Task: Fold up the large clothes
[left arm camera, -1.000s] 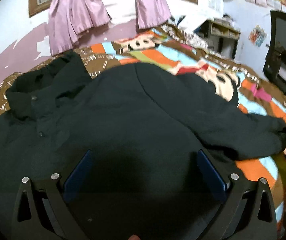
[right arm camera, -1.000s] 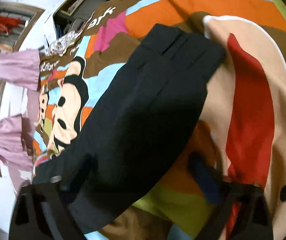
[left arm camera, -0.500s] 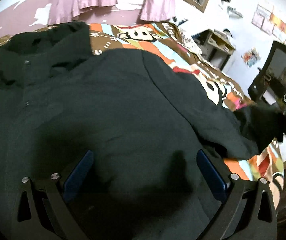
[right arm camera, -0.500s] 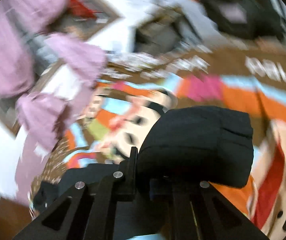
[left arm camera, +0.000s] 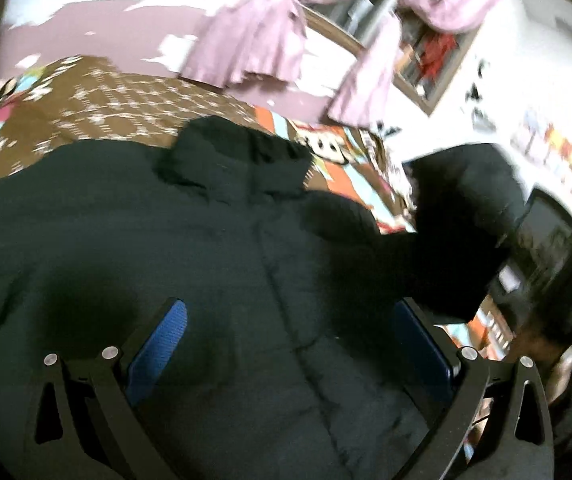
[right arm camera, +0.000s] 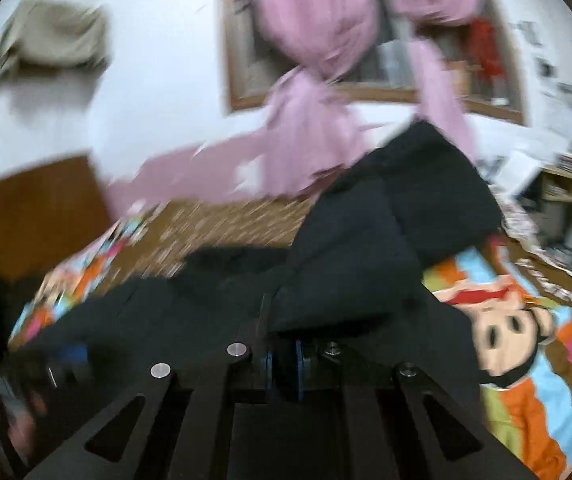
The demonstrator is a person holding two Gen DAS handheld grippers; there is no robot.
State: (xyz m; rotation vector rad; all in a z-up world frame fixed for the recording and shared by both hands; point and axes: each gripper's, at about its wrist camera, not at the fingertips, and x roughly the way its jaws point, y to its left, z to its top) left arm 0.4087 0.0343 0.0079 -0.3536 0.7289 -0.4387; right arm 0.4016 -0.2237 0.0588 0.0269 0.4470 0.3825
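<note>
A black padded jacket (left arm camera: 214, 264) lies spread on a bed covered by a bright cartoon-print bedspread (right arm camera: 526, 344), collar toward the wall. Its sleeve (right arm camera: 386, 236) is lifted off the bedspread, raised above the jacket's body. The right hand-held gripper (right arm camera: 284, 364) is clamped tight on the sleeve's cloth, blue pads pinching it. The left hand-held gripper (left arm camera: 288, 340) hangs over the jacket's lower front with fingers spread wide, gripping nothing. Pink curtains (right arm camera: 326, 60) hang at a window behind the bed.
</note>
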